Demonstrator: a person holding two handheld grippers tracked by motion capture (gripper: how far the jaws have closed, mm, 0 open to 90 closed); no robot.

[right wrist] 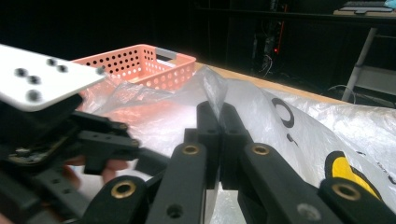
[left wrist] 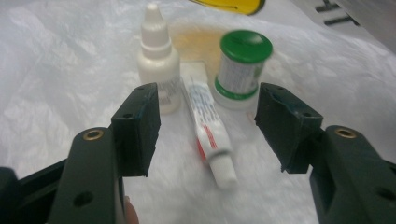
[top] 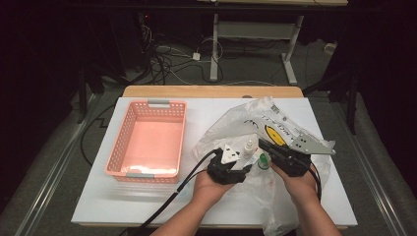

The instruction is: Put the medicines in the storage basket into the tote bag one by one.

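Plastic bag (top: 255,125), one dropper bottle (left wrist: 158,65), one tube (left wrist: 208,130), one green-capped jar (left wrist: 242,67)

Dropper bottle (left wrist: 158,56), tube (left wrist: 208,128), capped jar (left wrist: 242,65) (side by side) on bag (left wrist: 60,70)

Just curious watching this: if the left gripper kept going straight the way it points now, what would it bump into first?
Most likely the small tube lying on the plastic bag: it sits between the open jaws of the left gripper, its cap end nearest. The white dropper bottle and the green-capped jar stand farther off, though depth is hard to judge.

White table (top: 147,206) with pink basket (top: 149,139) beside crumpled plastic bag (top: 236,125) on top.
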